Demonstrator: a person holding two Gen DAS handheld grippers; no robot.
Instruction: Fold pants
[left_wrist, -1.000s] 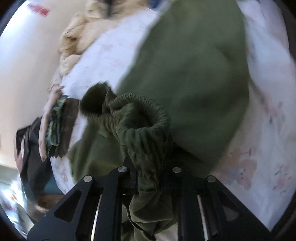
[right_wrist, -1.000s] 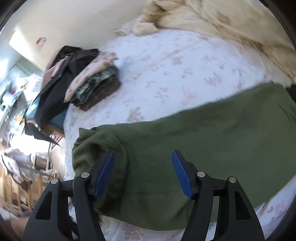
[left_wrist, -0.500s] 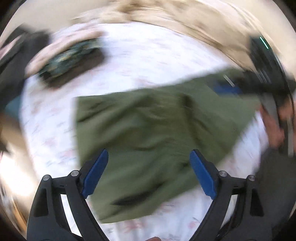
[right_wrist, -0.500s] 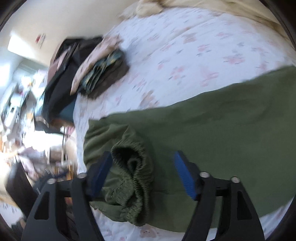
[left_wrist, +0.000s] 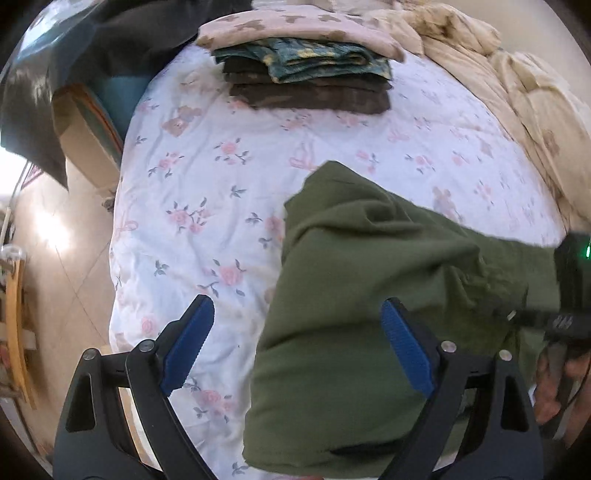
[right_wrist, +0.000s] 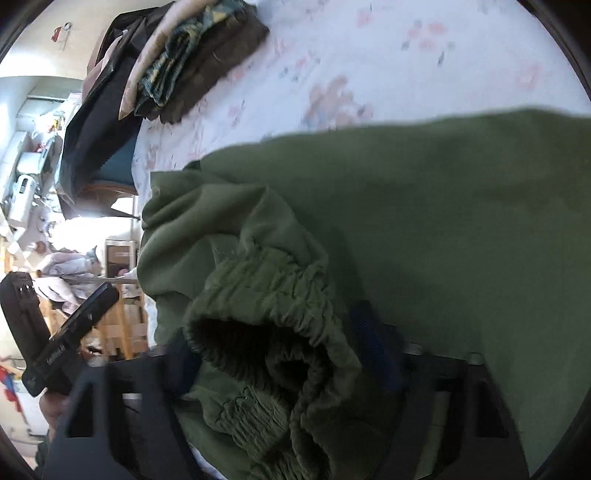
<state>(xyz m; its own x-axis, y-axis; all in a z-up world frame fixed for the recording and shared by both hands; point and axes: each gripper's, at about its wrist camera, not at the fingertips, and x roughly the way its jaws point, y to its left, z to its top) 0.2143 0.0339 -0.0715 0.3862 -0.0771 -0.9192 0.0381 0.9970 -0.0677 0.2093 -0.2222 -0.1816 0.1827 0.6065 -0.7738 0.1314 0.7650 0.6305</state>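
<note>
Floral sheet (left_wrist: 207, 206) bears green pants (left_wrist: 354, 295); left hand-held gripper (left_wrist: 295, 350) agape, right hand-held gripper (right_wrist: 280, 365) unclear.

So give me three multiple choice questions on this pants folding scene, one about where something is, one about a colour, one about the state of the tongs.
1. Where is the stack of folded clothes?
A. On the floor
B. On the floral bedsheet, at its far end
C. Between the left tongs

2. What colour are the pants?
A. Olive green
B. Navy
C. Red

3. How are the left tongs?
A. Shut on the pants
B. Out of view
C. Open, holding nothing

Answers:
1. B: the stack rests on the sheet, beyond the pants.
2. A: the fabric reads olive green in both views.
3. C: the blue pads stand wide apart with nothing pinched between them, while the elastic waistband is bunched between the right tongs.
</note>
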